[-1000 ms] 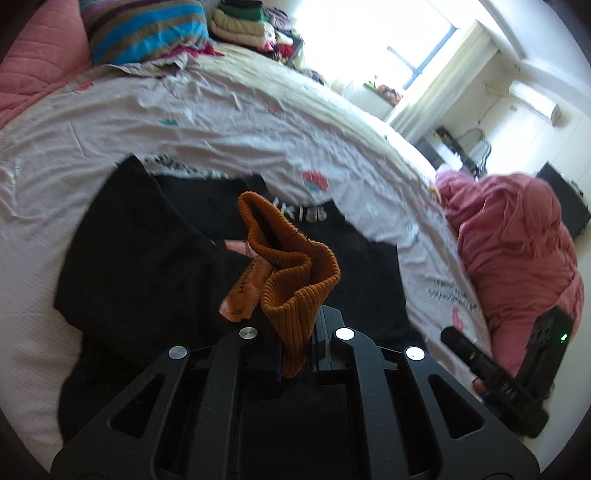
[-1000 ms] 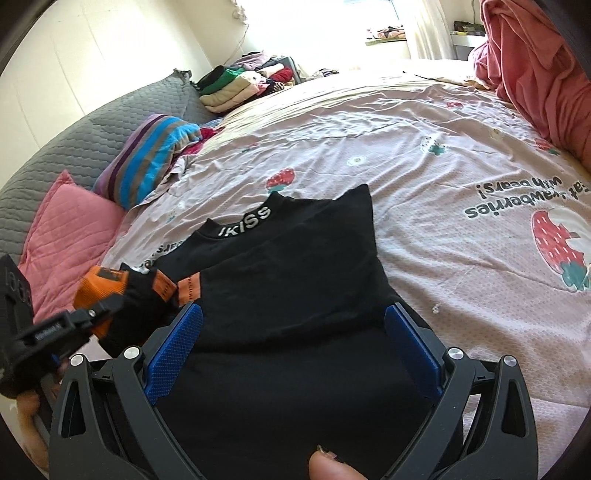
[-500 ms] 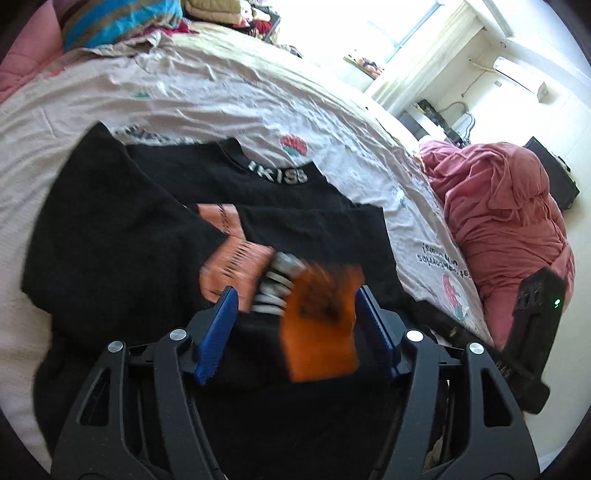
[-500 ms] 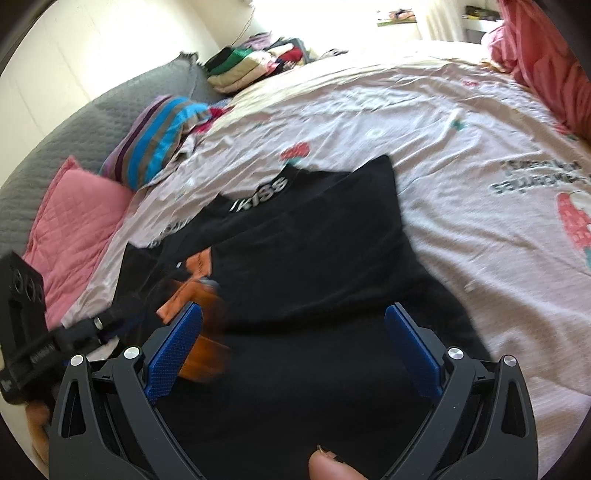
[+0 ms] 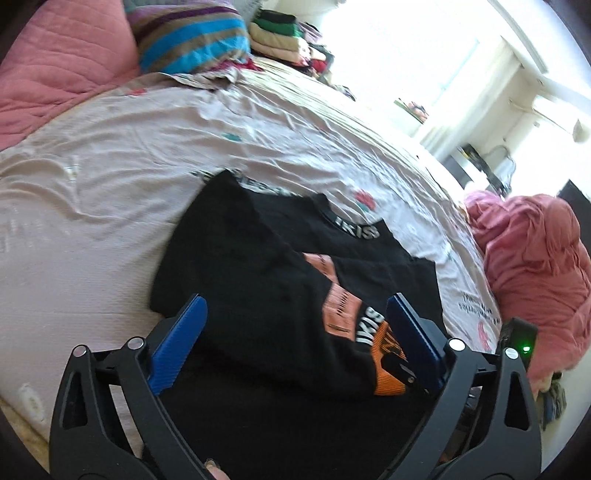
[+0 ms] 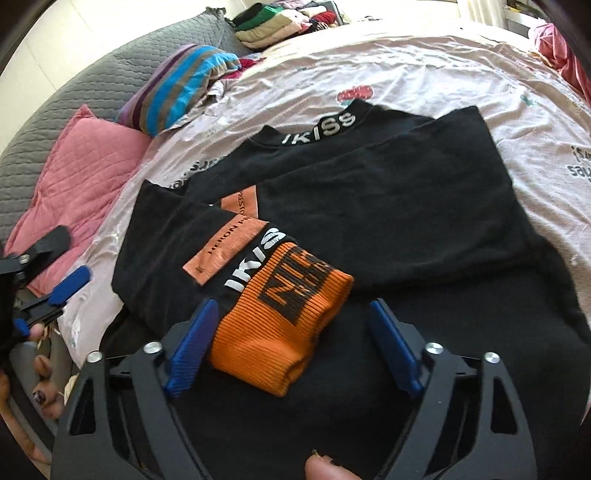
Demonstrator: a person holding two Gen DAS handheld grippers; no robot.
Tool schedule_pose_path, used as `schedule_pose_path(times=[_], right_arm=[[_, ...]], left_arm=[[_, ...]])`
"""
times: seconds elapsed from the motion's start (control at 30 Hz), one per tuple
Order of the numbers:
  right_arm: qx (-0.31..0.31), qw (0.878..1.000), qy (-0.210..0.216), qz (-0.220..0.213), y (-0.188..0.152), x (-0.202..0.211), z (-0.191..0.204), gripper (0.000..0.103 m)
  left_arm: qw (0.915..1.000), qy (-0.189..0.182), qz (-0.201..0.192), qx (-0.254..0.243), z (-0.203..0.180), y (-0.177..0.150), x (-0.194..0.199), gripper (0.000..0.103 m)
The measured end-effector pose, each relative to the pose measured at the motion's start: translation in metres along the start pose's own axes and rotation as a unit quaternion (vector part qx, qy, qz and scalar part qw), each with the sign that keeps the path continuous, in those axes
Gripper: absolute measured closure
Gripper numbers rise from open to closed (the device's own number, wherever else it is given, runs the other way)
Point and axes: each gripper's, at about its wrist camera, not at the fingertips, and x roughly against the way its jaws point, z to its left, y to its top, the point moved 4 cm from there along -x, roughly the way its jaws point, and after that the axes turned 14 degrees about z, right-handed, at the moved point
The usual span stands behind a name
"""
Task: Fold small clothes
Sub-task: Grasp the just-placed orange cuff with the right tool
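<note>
- A home bedroom: a bed [image 6: 424, 70] with a strawberry-print sheet.
- Pink pillow [image 6: 85, 166] and striped pillow [image 6: 181, 85] against a grey quilted headboard [image 6: 92, 81].
- Folded clothes pile [image 6: 269, 22]; bright curtained window [image 5: 424, 74].

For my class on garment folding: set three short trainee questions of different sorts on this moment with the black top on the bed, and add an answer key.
1. True or false: the orange cuff lies on the black top.
2. Which word is printed on the collar? A) IKISS B) HERON C) NIKE
3. Fill in: neither the left gripper nor the right gripper grips any ____.

Key
1. True; the sleeve is folded across the body.
2. A.
3. Cloth; the left jaws are opening, the right jaws are closing beside the cuff without pressing it.
</note>
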Motion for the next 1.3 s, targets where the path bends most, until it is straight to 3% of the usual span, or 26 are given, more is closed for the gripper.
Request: schedule_pose_path(times=[0.07, 0.13, 0.2, 0.27, 0.33, 0.6, 0.73, 0.9, 1.3], right_arm=[[-0.001, 1.000, -0.001, 0.000, 0.002, -0.004, 0.002, 0.043], [-0.005, 1.000, -0.002, -0.002, 0.004, -0.006, 0.004, 0.047], [-0.004, 1.000, 0.005, -0.004, 0.005, -0.006, 0.006, 0.062], [0.008, 1.000, 0.008, -0.007, 0.006, -0.003, 0.010, 0.088], [0.024, 1.000, -0.002, -0.019, 0.006, 0.005, 0.016, 0.095], [0.119, 0.990, -0.006, -0.076, 0.032, 0.058, 0.052, 0.096], [0.182, 0.973, -0.053, -0.133, 0.048, 0.095, 0.070, 0.096], [0.195, 0.958, -0.118, -0.177, 0.069, 0.114, 0.053, 0.096], [0.129, 0.969, -0.152, -0.148, 0.069, 0.085, -0.021, 0.096]], left_arm=[[0.9999, 0.007, -0.012, 0.007, 0.008, 0.001, 0.009, 0.010], [0.9997, 0.013, -0.020, 0.008, 0.013, 0.001, 0.016, 0.010], [0.9992, 0.023, -0.030, 0.010, 0.018, 0.002, 0.024, 0.010], [0.9988, 0.029, -0.038, 0.015, 0.024, 0.002, 0.029, 0.010], [0.9983, 0.032, -0.044, 0.021, 0.029, 0.003, 0.034, 0.010], [0.9973, 0.029, -0.053, 0.043, 0.047, 0.002, 0.044, 0.010], [0.9967, 0.028, -0.058, 0.050, 0.053, 0.002, 0.049, 0.010], [0.9965, 0.030, -0.057, 0.053, 0.054, 0.004, 0.047, 0.010], [0.9983, 0.053, -0.022, 0.001, 0.022, 0.017, 0.009, 0.010]])
